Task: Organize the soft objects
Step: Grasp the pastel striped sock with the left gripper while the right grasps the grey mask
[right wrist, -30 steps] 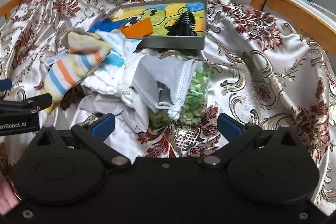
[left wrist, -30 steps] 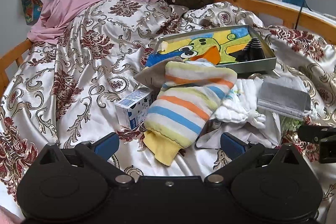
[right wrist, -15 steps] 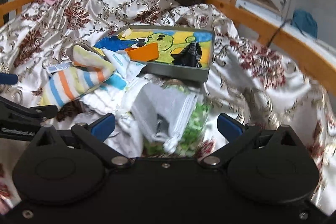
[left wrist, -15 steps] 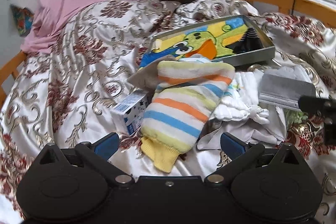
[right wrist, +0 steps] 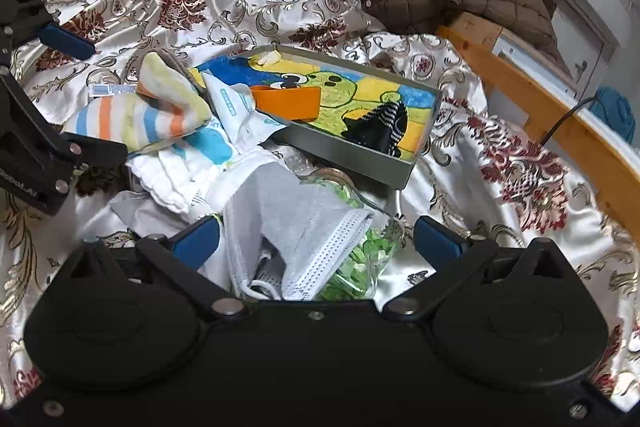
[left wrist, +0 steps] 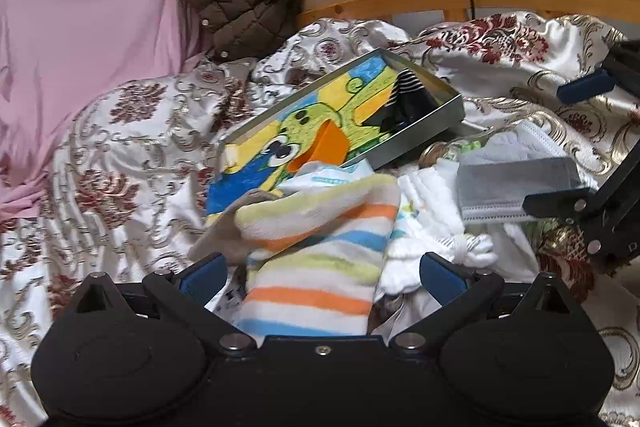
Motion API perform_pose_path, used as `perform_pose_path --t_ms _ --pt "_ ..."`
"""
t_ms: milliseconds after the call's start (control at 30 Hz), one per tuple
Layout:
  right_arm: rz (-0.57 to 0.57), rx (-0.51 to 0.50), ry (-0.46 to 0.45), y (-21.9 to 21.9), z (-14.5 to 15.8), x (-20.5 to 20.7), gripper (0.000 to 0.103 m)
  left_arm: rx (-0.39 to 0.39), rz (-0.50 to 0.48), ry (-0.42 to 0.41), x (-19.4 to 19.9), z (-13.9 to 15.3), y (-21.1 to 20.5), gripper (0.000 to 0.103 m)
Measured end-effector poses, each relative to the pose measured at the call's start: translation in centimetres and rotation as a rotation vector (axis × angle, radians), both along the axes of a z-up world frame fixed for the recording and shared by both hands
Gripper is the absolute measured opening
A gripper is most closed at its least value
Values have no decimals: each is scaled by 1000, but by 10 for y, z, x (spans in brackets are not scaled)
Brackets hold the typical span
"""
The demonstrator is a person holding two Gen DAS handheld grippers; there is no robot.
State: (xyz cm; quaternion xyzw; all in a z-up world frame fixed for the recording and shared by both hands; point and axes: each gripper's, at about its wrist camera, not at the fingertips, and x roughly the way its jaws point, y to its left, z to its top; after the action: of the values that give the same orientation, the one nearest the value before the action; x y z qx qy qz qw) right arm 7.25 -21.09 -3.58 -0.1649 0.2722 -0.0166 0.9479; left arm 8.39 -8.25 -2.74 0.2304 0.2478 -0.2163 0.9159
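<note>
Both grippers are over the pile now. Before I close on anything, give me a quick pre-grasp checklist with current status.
1. Left gripper open: ok.
2. Striped sock lies between the left fingers: ok.
3. Right gripper open: ok.
4. Grey face mask lies between the right fingers: ok, but it rests on a glass jar of green bits, so closing low may catch the jar: not ok.
5. Tin box open with spare floor: ok; a black striped sock already lies inside.
6. Depth of either gripper over its target: cannot tell.
</note>
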Motion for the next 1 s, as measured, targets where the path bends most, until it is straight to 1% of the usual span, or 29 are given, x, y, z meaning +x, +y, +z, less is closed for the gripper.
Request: perform_pose_path --t_ms 33,100,200,267,300,400,467,533,667,700,733,767,833,900,967,1000 --pt "-1 16 7 -3 -1 4 102 -11 -13 9 4 -1 -1 96" --pt "-5 36 15 -5 -3 10 102 -17 -24 24 10 -5 -4 91" --pt "-7 42 20 -4 -6 17 102 -18 -38 48 16 -13 -7 89" --pt "-25 48 29 -1 -7 22 102 -5 -33 67 17 -18 -8 88" --pt "-32 55 35 0 -7 24 102 0 -32 78 18 -20 -9 86" --pt "-46 63 51 2 -9 30 102 -14 -33 94 20 -21 -9 84" --pt "-55 70 55 2 -11 32 102 -28 -24 107 22 -21 -8 80" --pt "-71 89 56 -1 -11 33 102 -47 -16 122 24 -20 -6 74" --pt "-105 186 63 -10 -9 35 102 -81 9 140 28 -19 -2 64" --pt "-112 217 73 -13 -9 36 102 -98 14 140 28 -18 -1 58" --pt "-116 240 77 -15 -9 35 102 -111 19 142 30 -17 0 55" --pt "-115 260 82 -17 -9 35 102 -120 24 147 31 -17 1 54" --pt "-112 265 85 -18 -10 35 98 -141 32 154 32 -15 3 48" --pt "-105 240 79 -15 -12 34 93 -152 36 155 33 -15 4 43" --pt "-95 222 79 -12 -13 34 84 -159 33 153 32 -13 4 36" --pt "-93 217 81 -12 -14 34 83 -163 30 154 31 -12 4 34"
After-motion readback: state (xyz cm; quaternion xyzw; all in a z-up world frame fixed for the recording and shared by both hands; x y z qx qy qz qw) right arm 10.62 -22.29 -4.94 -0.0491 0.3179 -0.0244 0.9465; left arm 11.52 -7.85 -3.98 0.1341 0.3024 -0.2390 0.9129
